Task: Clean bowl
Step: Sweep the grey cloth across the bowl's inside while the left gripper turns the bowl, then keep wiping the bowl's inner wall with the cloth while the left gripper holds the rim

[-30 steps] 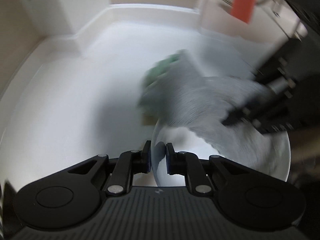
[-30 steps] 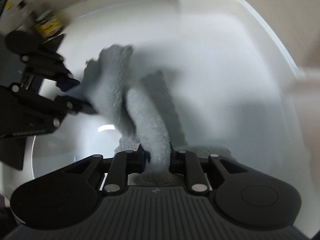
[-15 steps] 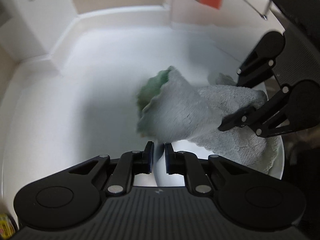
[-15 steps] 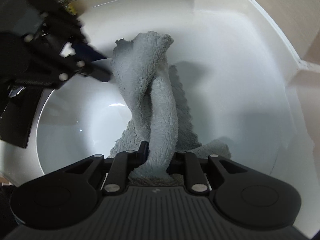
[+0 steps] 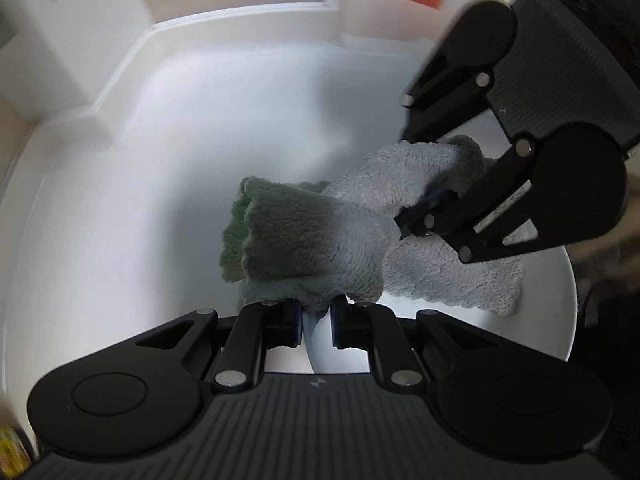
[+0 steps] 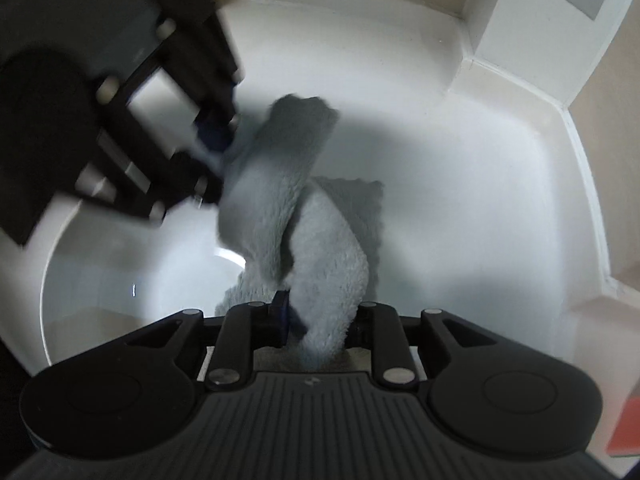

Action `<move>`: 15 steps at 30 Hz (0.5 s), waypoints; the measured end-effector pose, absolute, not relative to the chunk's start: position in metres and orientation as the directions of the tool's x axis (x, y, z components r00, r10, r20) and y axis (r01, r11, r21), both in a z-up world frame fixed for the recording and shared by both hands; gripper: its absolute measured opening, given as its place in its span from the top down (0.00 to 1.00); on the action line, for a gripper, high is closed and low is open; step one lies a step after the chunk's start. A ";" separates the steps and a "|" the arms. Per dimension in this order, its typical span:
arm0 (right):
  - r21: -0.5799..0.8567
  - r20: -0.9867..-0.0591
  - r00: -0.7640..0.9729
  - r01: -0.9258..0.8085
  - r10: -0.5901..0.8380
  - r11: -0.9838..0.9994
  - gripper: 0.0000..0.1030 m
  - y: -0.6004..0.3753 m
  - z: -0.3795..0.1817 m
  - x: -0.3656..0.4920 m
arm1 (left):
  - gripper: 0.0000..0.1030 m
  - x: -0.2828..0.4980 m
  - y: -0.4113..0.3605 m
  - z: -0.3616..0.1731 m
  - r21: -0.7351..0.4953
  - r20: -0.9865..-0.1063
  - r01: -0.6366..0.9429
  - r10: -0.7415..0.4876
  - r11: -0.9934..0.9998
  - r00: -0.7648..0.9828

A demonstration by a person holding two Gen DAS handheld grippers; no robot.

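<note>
While left gripper point(image 5: 316, 326) fingers close on bowl point(image 5: 552, 320) rim, right gripper point(image 6: 318, 326) fingers loosen around cloth point(image 6: 320, 256); regrip before wiping; brace rim.

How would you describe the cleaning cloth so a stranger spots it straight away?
Find the white sink, then the white bowl in it. The cloth drapes over the bowl's rim: the only fluffy thing there, grey with one green face.
</note>
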State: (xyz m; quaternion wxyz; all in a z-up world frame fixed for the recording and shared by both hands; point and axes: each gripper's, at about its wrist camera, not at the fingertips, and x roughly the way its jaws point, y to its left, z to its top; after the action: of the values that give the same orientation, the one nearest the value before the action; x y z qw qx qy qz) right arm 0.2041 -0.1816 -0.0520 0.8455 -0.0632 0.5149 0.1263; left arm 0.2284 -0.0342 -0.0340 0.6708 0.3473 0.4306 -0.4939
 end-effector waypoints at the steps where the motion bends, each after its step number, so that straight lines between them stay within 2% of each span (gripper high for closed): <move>1: 0.062 -0.898 0.415 -0.209 0.146 0.976 0.83 -0.188 -0.054 0.203 | 0.89 0.227 -0.028 -0.034 0.043 -0.913 0.947 -0.372 0.317 0.166; 6: 0.151 -0.928 0.344 -0.003 0.143 0.988 0.85 -0.200 -0.060 0.178 | 0.88 0.218 -0.014 -0.038 0.051 -0.883 0.899 -0.402 0.434 0.244; 11: 0.146 -0.923 0.358 -0.014 0.141 0.989 0.84 -0.192 -0.062 0.164 | 0.87 0.214 -0.019 -0.035 0.083 -0.897 0.929 -0.379 0.360 0.227; 15: 0.146 -0.912 0.380 -0.053 0.155 0.988 0.83 -0.189 -0.060 0.154 | 0.88 0.220 -0.023 -0.031 0.071 -0.893 0.954 -0.408 0.293 0.192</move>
State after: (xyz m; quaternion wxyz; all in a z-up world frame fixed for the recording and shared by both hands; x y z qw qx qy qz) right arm 0.1536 -0.1895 -0.0603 0.8294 0.0462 0.5532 0.0629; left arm 0.2202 -0.0227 -0.0305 0.6945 0.3368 0.4051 -0.4900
